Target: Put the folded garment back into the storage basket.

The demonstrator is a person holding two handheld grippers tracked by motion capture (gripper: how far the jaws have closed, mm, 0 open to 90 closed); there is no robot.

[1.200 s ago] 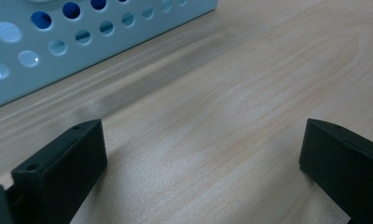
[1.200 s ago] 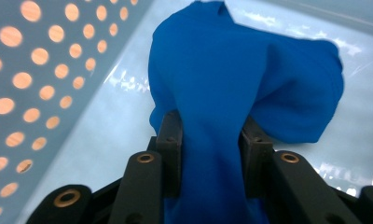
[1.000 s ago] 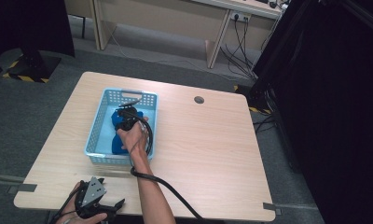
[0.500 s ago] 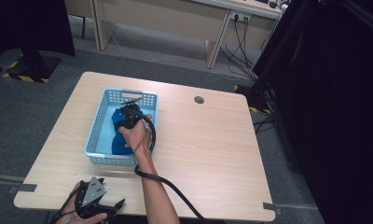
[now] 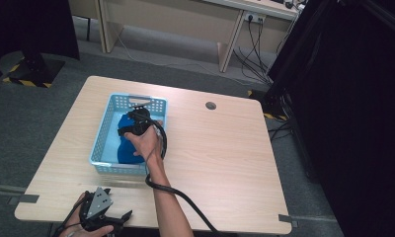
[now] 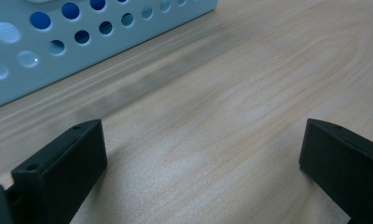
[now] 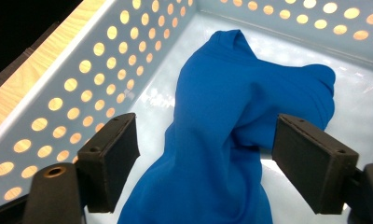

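A crumpled blue cloth point(image 7: 240, 121) lies inside a light blue perforated basket point(image 5: 100, 143) on the wooden table point(image 5: 225, 148). My right gripper point(image 7: 205, 154) hangs open just over the cloth, one jaw on each side of a raised fold, nothing pinched. From above, the right gripper point(image 5: 136, 121) sits in the basket over the blue cloth point(image 5: 124, 148), held by a hand. My left gripper point(image 5: 104, 217) rests at the table's near left edge, open; in its own view the left gripper point(image 6: 201, 161) faces bare wood with the basket's wall point(image 6: 58, 42) ahead.
A black cable point(image 5: 180, 197) trails from the right gripper along the forearm to the near edge. A round cable hole point(image 5: 211, 105) sits near the table's far edge. Desks and wall sockets stand beyond; a dark curtain point(image 5: 353, 118) lines the right.
The right hand and its gripper have shifted slightly within the basket over the cloth. The left gripper has stayed put.
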